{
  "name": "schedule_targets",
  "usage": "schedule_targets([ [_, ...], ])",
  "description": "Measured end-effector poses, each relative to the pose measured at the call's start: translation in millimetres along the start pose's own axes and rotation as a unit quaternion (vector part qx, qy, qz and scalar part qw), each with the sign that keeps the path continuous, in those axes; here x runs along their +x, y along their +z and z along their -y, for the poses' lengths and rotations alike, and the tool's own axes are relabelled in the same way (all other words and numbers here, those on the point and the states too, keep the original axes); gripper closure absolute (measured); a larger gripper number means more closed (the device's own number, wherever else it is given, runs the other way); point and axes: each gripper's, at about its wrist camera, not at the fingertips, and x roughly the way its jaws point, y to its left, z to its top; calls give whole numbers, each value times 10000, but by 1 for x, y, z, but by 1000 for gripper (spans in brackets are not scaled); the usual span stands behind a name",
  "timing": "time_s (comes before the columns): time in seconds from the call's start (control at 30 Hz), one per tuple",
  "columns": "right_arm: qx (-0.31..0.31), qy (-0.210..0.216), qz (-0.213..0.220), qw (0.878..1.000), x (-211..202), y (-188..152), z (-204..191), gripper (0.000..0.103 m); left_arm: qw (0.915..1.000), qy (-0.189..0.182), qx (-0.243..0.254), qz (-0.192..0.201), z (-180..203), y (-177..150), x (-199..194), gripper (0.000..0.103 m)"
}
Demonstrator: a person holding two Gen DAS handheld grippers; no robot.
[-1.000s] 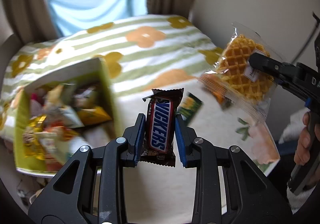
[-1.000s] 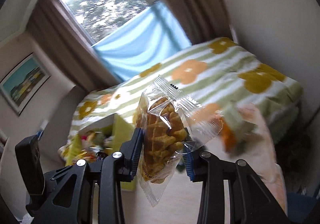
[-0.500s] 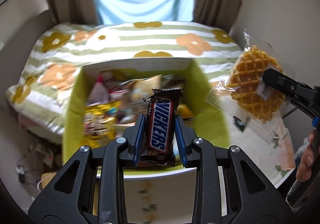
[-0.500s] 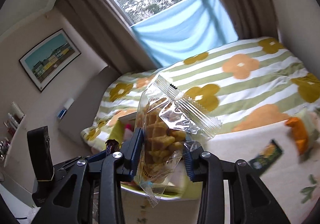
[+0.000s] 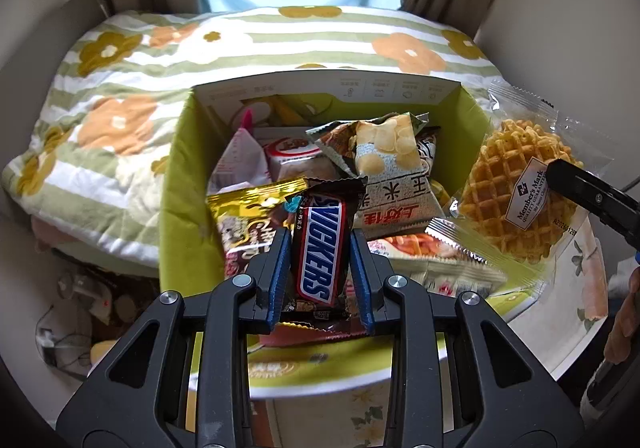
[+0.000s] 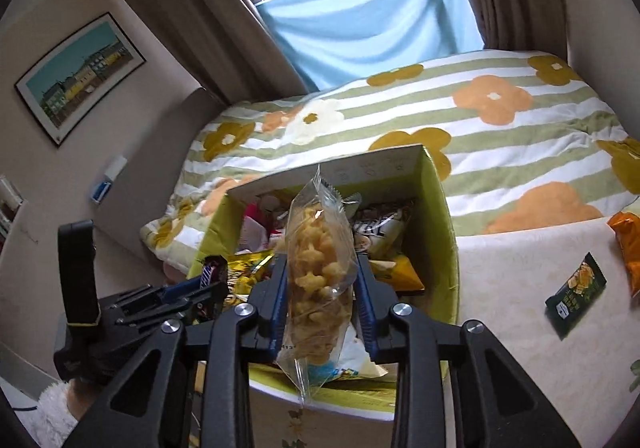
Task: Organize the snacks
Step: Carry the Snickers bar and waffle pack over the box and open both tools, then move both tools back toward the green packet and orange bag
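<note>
Left wrist view: my left gripper [image 5: 319,276] is clamped on a brown Snickers bar with the blue logo [image 5: 320,248], hanging right over the green cardboard box [image 5: 180,183].
Right wrist view: my right gripper [image 6: 321,298] is pinched on a clear plastic pack with a golden waffle inside [image 6: 318,272], above the same box, near its front edge.
Box: already pretty stuffed, a white chip bag with Chinese lettering [image 5: 390,171] and a shiny gold wrapper [image 5: 256,219] sit on top.
Done: most snacks look binned, I'd say.
Left: dropping these two, plus a small dark green packet [image 6: 576,294] and an orange bag [image 6: 628,244] lying out on the cream floral tablecloth [image 6: 520,280].
</note>
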Motion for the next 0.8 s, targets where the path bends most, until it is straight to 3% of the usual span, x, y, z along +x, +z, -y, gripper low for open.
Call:
schedule_targets([
  [0.2,-177,-120,126,9997,-10,10,-7,77,9999,-72,-68,86,2,10,-2,77],
  [0.37,-665,-741,82,9950,-8,16,-13,76,9997,-59,-176,134,2,13,-7,77],
  [0.4,-700,-808,25,9943,-6,16,-13,72,9998,-39,-167,129,2,13,-6,77],
  [0.47,-837,-920,-96,9922,-2,16,-14,45,9998,-19,-189,108,3,12,-5,77],
  [0.5,-899,-927,-67,9916,-3,15,-15,23,9997,-19,-219,97,3,12,-4,77],
  [0.53,-945,-902,-20,9914,-4,13,-15,13,9996,-18,-248,91,2,12,-4,77],
  [0.8,-823,-804,-72,9933,-7,8,-6,13,9995,124,-276,-5,-2,16,1,77],
])
